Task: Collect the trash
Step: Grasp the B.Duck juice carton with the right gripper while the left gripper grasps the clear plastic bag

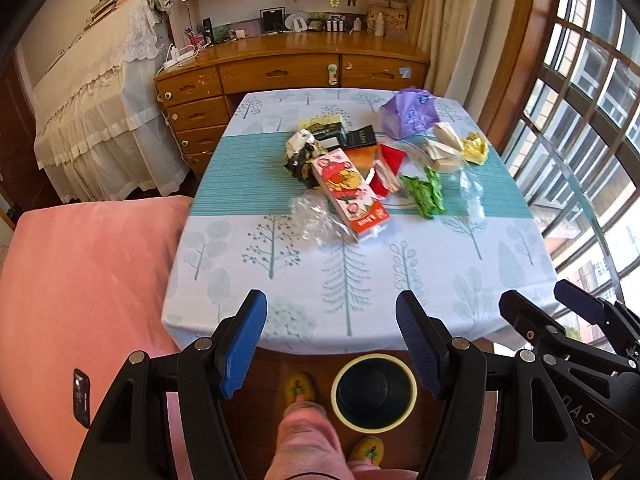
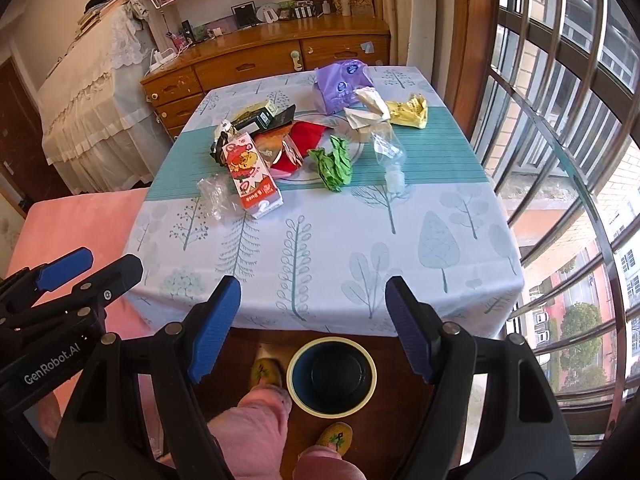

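A pile of trash lies mid-table: a red juice carton (image 1: 349, 194) (image 2: 251, 178), clear plastic wrap (image 1: 316, 220) (image 2: 216, 196), a green wrapper (image 1: 426, 192) (image 2: 332, 162), a purple bag (image 1: 408, 114) (image 2: 342, 84), a yellow wrapper (image 1: 475, 148) (image 2: 408, 111), a clear plastic bottle (image 2: 388, 152), crumpled paper and dark packets. A dark bin with a yellow rim (image 1: 374, 392) (image 2: 332, 376) stands on the floor below the table's near edge. My left gripper (image 1: 331, 340) and right gripper (image 2: 312, 324) are both open and empty, held above the near edge, apart from the trash.
The table (image 1: 280, 280) has a tree-print cloth. A pink cushioned seat (image 1: 80, 288) is at the left. A wooden desk (image 1: 280, 64) stands behind the table, barred windows (image 2: 560, 120) at the right. The person's knee and slippers (image 1: 298, 390) are beside the bin.
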A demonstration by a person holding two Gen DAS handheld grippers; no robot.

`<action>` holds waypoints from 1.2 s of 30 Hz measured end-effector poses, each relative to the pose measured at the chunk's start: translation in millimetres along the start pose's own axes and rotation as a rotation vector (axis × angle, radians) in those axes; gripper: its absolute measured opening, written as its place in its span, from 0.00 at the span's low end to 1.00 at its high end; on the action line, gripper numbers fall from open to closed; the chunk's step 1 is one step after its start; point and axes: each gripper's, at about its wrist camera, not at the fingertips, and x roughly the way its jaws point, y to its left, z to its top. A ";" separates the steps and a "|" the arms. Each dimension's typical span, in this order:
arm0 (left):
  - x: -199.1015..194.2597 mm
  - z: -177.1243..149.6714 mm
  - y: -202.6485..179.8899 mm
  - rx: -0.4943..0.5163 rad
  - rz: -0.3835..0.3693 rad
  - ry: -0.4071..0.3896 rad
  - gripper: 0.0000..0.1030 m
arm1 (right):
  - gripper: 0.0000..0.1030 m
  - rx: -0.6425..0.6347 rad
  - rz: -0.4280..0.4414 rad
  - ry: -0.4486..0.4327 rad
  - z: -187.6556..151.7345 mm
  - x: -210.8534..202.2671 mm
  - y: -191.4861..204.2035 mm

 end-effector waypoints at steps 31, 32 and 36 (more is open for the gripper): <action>215.9 148.7 121.6 -0.015 -0.211 0.381 0.67 | 0.52 -0.149 0.012 0.318 119.4 294.0 98.9; 216.7 149.5 119.8 -0.020 -0.232 0.388 0.67 | 0.51 -0.141 0.021 0.310 120.0 293.1 98.1; 221.6 153.7 106.3 -0.013 -0.293 0.411 0.67 | 0.51 -0.127 0.041 0.270 122.7 281.3 94.0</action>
